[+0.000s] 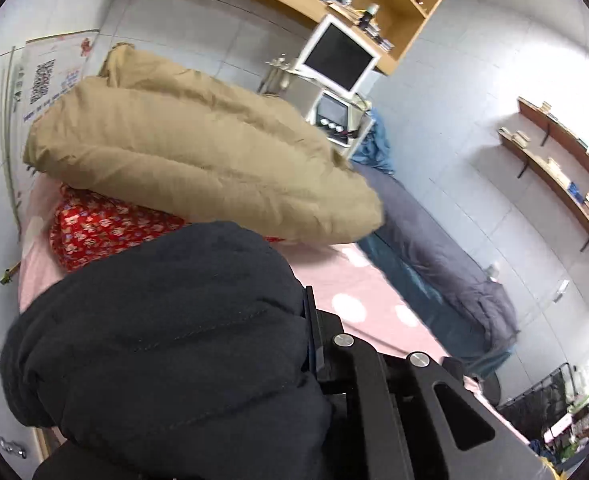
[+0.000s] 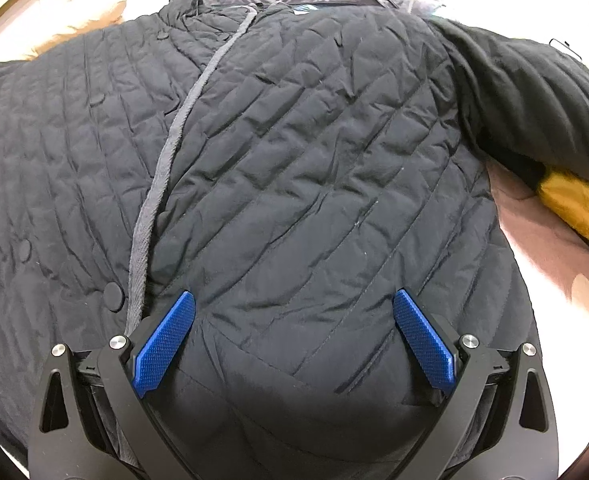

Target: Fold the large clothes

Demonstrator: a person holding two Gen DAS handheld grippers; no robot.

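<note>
Left black two-finger claw (image 1: 314,344) tilting gently downward, rolled to one side, jaws pinching shut on a bunched fold of the black quilted padded jacket (image 1: 166,332), only a thin blue edge of one pad (image 1: 309,336) showing beside the cloth. Right black two-finger claw (image 2: 294,336) pointing steeply down, jaws standing wide apart, blue textured pads (image 2: 166,344) hovering at either side of a hump of the jacket, gripping nothing.
</note>
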